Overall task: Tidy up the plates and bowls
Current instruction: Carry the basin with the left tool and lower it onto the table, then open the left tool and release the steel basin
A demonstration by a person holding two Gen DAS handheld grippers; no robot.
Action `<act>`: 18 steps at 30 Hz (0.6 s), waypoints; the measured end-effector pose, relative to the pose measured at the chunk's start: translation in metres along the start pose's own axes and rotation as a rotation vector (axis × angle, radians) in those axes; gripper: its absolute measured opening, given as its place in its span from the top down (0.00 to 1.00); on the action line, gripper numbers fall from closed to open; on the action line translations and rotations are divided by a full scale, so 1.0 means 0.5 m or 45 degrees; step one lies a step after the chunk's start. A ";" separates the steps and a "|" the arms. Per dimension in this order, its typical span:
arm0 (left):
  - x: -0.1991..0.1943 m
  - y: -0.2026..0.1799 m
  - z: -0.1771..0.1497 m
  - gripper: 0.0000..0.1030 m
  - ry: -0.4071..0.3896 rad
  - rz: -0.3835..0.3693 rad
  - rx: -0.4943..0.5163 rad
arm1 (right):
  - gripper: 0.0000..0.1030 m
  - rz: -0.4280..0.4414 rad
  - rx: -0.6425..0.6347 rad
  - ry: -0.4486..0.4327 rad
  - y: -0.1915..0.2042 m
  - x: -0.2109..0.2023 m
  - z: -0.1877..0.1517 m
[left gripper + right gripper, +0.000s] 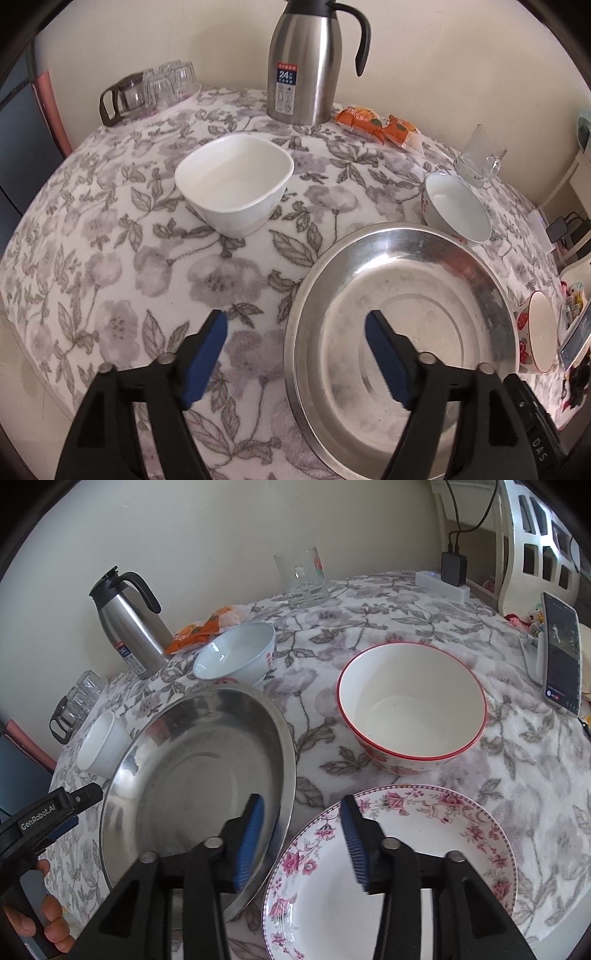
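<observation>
A wide steel plate (402,325) lies on the flowered tablecloth. My left gripper (295,317) is open and straddles its left rim without touching it. My right gripper (302,801) is also open, one finger over the steel plate (195,782) and the other over the edge of a floral plate (399,867). Neither holds anything. A white square bowl (236,184) stands beyond the left gripper. A small white-and-blue bowl (456,206) sits behind the steel plate. A red-rimmed bowl (410,705) stands behind the floral plate.
At the back stand a steel thermos jug (314,62), orange snack packets (380,125), a glass mug (480,155), and a glass pot with cups (155,88). A phone on a stand (561,653) and a power strip (443,583) occupy the far right.
</observation>
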State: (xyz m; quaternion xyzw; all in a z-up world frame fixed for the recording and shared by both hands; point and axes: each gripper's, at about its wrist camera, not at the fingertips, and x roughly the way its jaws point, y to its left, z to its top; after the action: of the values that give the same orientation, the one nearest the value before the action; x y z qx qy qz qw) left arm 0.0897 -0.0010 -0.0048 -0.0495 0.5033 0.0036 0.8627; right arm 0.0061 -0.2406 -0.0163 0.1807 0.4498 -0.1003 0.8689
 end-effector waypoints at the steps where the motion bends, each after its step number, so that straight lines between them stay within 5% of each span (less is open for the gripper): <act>1: -0.002 -0.002 -0.001 0.18 -0.006 0.008 0.005 | 0.41 -0.004 -0.012 -0.007 0.001 -0.002 0.000; 9: -0.008 -0.008 -0.012 0.08 -0.033 0.058 0.027 | 0.21 -0.022 -0.078 -0.024 0.012 -0.007 -0.008; 13: -0.020 -0.008 -0.017 0.06 -0.066 0.053 0.024 | 0.03 -0.031 -0.104 -0.031 0.015 -0.009 -0.011; 18: -0.034 -0.015 -0.025 0.06 -0.114 0.059 0.048 | 0.00 -0.035 -0.112 -0.049 0.011 -0.016 -0.015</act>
State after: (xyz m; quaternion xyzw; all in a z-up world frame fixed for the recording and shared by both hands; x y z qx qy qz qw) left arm 0.0710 -0.0087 0.0046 -0.0213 0.4653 0.0165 0.8847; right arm -0.0022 -0.2324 -0.0123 0.1343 0.4395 -0.0959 0.8829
